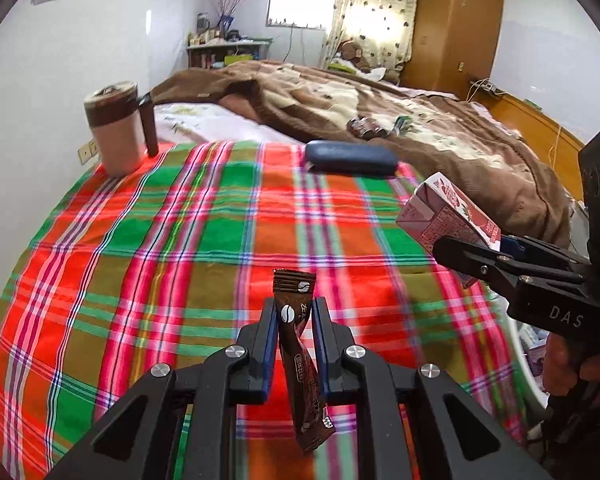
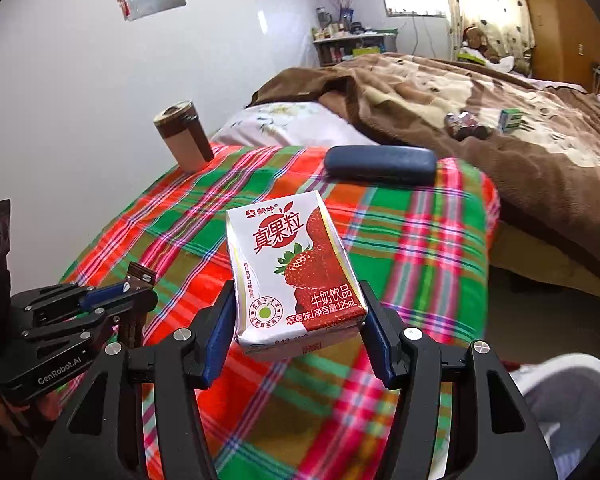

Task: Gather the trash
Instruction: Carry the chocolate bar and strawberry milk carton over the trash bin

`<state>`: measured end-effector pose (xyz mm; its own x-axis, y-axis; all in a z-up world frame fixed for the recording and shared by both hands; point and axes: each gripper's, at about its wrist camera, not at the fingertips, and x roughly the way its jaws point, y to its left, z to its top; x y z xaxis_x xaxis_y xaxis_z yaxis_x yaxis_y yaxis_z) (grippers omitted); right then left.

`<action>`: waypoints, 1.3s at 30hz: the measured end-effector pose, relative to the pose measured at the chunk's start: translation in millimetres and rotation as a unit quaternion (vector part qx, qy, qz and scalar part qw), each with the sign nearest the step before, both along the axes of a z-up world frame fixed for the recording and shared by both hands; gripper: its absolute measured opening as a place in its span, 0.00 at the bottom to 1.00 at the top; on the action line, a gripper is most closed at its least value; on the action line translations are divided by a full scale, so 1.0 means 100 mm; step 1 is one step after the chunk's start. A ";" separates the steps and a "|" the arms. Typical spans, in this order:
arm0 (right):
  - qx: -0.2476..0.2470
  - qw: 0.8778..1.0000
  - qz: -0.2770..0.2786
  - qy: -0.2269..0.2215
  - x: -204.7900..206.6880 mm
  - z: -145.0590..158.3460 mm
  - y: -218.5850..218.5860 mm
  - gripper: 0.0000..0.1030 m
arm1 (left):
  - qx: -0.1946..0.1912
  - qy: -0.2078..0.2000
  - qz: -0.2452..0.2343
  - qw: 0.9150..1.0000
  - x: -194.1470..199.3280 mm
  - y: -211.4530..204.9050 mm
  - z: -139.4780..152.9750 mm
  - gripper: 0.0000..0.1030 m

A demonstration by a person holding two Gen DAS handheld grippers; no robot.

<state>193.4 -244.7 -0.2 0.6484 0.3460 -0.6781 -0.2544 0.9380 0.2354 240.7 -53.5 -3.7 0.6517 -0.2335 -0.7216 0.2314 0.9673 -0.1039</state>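
My left gripper [image 1: 294,312] is shut on a brown coffee sachet [image 1: 304,368], held upright above the plaid cloth [image 1: 180,264]. It also shows in the right wrist view [image 2: 130,288] with the sachet's top [image 2: 142,274] sticking out. My right gripper [image 2: 298,300] is shut on a strawberry milk carton [image 2: 292,264], lifted over the cloth. In the left wrist view the carton [image 1: 448,220] shows at the right in the right gripper [image 1: 460,252].
A brown-lidded mug [image 1: 118,128] stands at the cloth's far left corner. A dark blue glasses case [image 1: 350,158] lies at its far edge. Behind is a bed with a brown blanket [image 1: 420,132] carrying small wrappers [image 1: 366,126] and a green box [image 2: 510,120]. A shoe [image 2: 568,392] is at lower right.
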 end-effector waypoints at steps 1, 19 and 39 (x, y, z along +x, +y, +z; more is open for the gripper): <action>0.002 1.000 -0.004 -0.001 -0.04 0.01 -0.04 0.57 | -0.001 -0.001 -0.004 1.000 -0.02 -0.03 0.02 0.16; 0.002 0.994 -0.111 -0.023 -0.92 0.22 -1.01 0.57 | -0.012 -0.040 -0.115 0.993 -0.71 -1.15 0.40 0.16; -0.013 0.974 -0.226 0.022 -1.47 -0.02 -1.85 0.57 | -0.022 -0.007 -0.221 0.975 -1.08 -2.42 0.21 0.16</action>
